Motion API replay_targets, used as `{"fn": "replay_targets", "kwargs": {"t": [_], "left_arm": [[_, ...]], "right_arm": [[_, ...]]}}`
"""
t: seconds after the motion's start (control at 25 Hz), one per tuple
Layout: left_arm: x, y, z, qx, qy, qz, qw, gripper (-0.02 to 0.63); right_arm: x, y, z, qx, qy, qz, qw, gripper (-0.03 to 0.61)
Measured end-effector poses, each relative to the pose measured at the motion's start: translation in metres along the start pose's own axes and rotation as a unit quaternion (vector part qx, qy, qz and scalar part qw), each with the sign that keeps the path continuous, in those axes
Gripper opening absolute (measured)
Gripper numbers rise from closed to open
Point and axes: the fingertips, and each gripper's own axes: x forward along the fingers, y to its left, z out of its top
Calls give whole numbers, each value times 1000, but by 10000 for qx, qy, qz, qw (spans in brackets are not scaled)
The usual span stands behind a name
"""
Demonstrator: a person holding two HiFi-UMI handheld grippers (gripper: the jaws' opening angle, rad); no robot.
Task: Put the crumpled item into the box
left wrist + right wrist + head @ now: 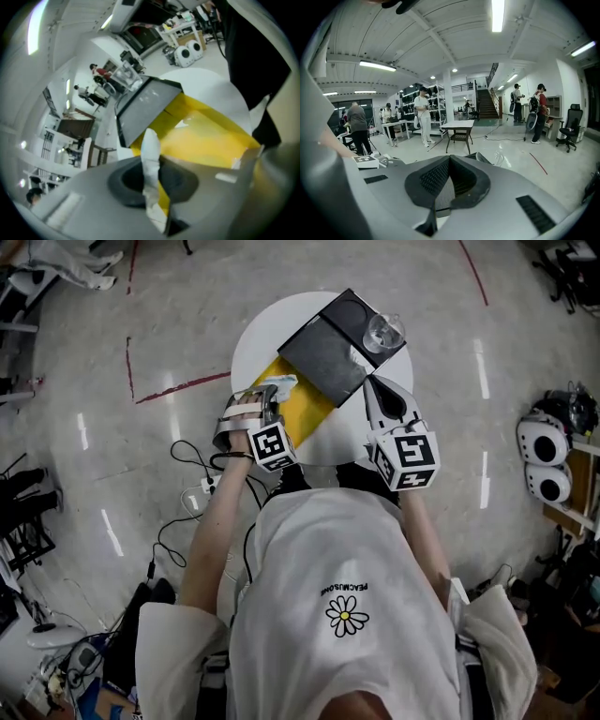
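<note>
Left gripper [269,397] has its jaws squeezed almost together on the crumpled white item [151,152], which sticks up between them. It's right over the near-left edge of the open yellow box [302,411] on the round white table [255,334]. Right gripper [377,390] is closed with nothing in it, just right of the box's dark lid [326,354]. There's a glass [384,331] further back.
</note>
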Motion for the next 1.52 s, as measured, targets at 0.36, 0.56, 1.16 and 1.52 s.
{"fn": "replay_targets", "kwargs": {"t": [0.36,0.56,1.16,1.52], "left_arm": [[17,-22,1,455,143,-131,9988,49],[22,-35,6,633,87,-369,9973,57],[23,-64,5,-155,46,-1724,9849,193],[12,-65,6,-416,8,-2082,9772,256]], "right_arm": [[-11,-8,-5,54,104,-178,9998,2],[-16,-10,-11,131,141,-191,9996,1],[-11,-5,-23,264,328,-117,9990,2],[-4,2,-20,253,306,-7,9992,2]]}}
